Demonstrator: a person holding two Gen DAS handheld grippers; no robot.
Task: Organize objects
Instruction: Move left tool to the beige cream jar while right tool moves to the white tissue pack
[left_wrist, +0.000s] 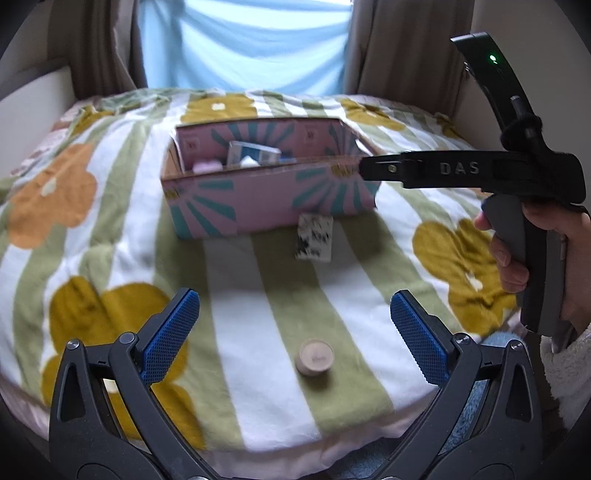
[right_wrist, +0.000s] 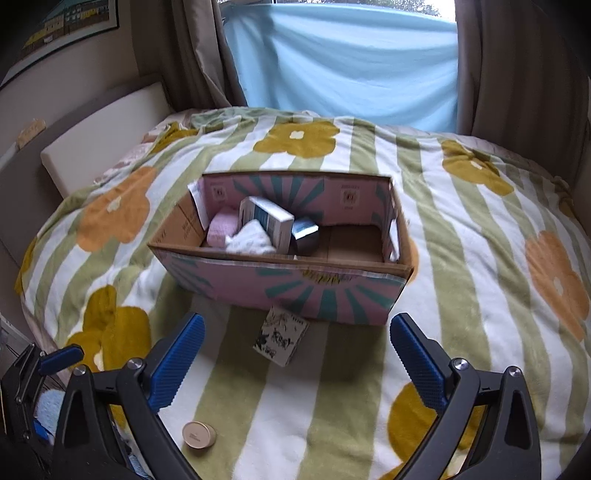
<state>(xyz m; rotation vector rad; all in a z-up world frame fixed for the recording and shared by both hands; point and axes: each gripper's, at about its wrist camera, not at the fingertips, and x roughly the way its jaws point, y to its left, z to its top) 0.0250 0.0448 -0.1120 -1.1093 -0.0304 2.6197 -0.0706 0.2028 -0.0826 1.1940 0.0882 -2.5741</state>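
A pink and teal cardboard box (left_wrist: 258, 206) (right_wrist: 295, 291) stands open on the bed, with a white carton (right_wrist: 266, 221), a pink item (right_wrist: 221, 229), a white cloth and a dark shiny item inside. A small black-and-white printed box (left_wrist: 314, 239) (right_wrist: 280, 339) lies just in front of it. A small round beige container (left_wrist: 314, 357) (right_wrist: 198, 435) lies nearer. My left gripper (left_wrist: 293, 332) is open and empty, just behind the round container. My right gripper (right_wrist: 297, 354) is open and empty, above the printed box. Its body (left_wrist: 480, 173) reaches in from the right in the left wrist view.
The bed is covered by a green and white striped blanket (right_wrist: 461, 258) with yellow and orange flowers. A white panel (right_wrist: 103, 147) and wall stand at the left. Brown curtains and a light blue sheet (right_wrist: 351, 62) hang behind the bed.
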